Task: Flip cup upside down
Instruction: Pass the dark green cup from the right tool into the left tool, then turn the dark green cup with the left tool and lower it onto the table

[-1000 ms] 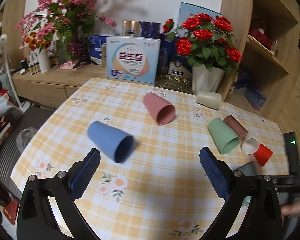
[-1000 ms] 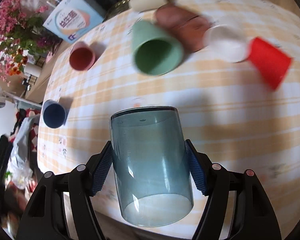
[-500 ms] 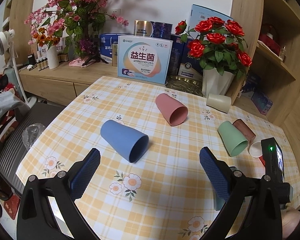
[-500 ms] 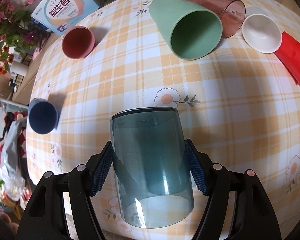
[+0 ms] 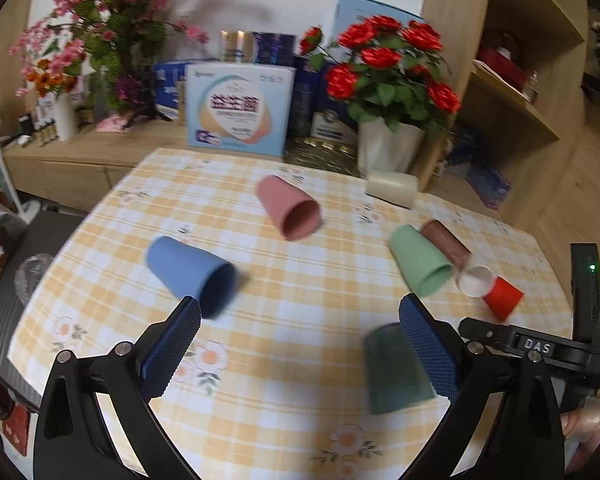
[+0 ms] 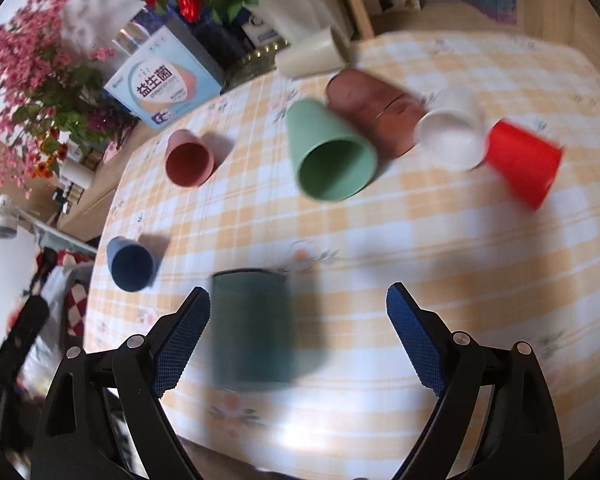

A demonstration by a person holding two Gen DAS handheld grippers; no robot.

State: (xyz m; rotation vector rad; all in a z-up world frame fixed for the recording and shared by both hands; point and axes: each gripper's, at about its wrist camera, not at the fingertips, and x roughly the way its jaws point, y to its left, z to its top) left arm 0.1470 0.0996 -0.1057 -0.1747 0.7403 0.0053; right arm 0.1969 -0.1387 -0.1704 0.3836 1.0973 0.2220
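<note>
A dark teal translucent cup (image 6: 252,326) stands on the checked tablecloth (image 6: 380,232), blurred, close to the left finger of my right gripper (image 6: 298,332), which is open and holds nothing. The same cup shows in the left wrist view (image 5: 392,370), upside down with its wide rim on the cloth, partly behind my left gripper's right finger. My left gripper (image 5: 300,344) is open and empty above the table's near side. A blue cup (image 5: 192,274) lies on its side just beyond its left finger.
Other cups lie on their sides: pink (image 5: 290,208), green (image 5: 418,266), brown (image 5: 446,242), cream (image 5: 392,188), red (image 5: 502,300) and white (image 5: 476,280). A rose vase (image 5: 386,148) and a box (image 5: 240,110) stand behind the table.
My right gripper has opened and let go of the teal cup, which now stands on the cloth. The right gripper has pulled back and swung. The left view has shifted slightly.
</note>
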